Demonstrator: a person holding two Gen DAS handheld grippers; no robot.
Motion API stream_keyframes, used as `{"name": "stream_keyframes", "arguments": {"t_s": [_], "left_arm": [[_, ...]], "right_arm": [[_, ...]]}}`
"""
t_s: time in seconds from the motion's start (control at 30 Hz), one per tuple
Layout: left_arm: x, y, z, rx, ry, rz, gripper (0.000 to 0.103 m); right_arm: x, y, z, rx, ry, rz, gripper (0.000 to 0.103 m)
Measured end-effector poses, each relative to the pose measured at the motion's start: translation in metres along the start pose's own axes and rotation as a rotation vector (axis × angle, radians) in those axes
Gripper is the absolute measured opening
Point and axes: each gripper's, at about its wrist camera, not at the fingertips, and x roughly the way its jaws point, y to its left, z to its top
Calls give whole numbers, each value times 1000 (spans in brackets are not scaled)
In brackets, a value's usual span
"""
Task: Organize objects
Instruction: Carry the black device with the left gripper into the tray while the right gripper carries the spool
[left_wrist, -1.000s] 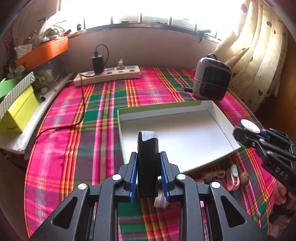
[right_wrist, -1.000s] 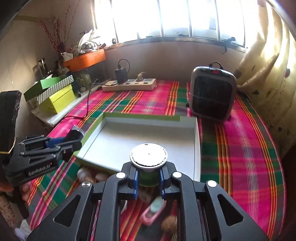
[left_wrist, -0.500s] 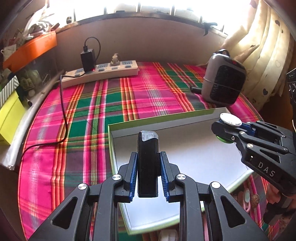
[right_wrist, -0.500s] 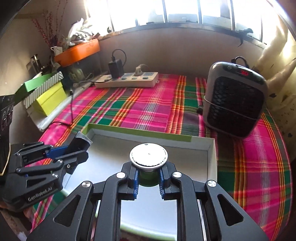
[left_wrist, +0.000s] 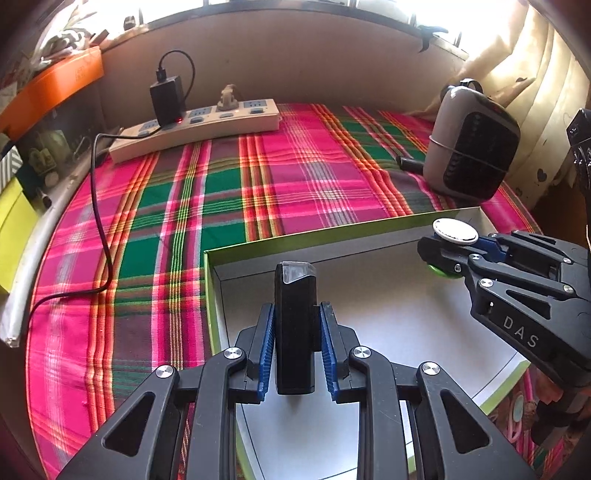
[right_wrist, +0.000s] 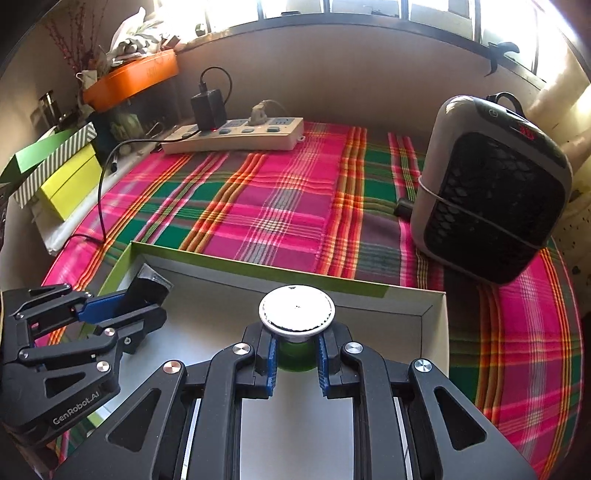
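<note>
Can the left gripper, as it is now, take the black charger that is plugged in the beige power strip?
Probably not. The left gripper is already shut on a black rectangular device over the green-rimmed white tray. The black charger sits on the beige power strip, far across the cloth.

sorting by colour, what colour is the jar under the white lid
Green jar, gripped by the right gripper; clearest in the right wrist view.

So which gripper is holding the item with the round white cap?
The right gripper: it grips a green jar under a round white cap. The left gripper holds a tall black block with a clear tip instead.
</note>
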Motion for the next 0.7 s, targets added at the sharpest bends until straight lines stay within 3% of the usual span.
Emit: {"name": "stream_keyframes", "arguments": {"t_s": [0.7], "left_arm": [[6, -5, 2, 24, 11, 15, 22]], "right_arm": [[8, -3, 1, 16, 20, -7, 18]]}}
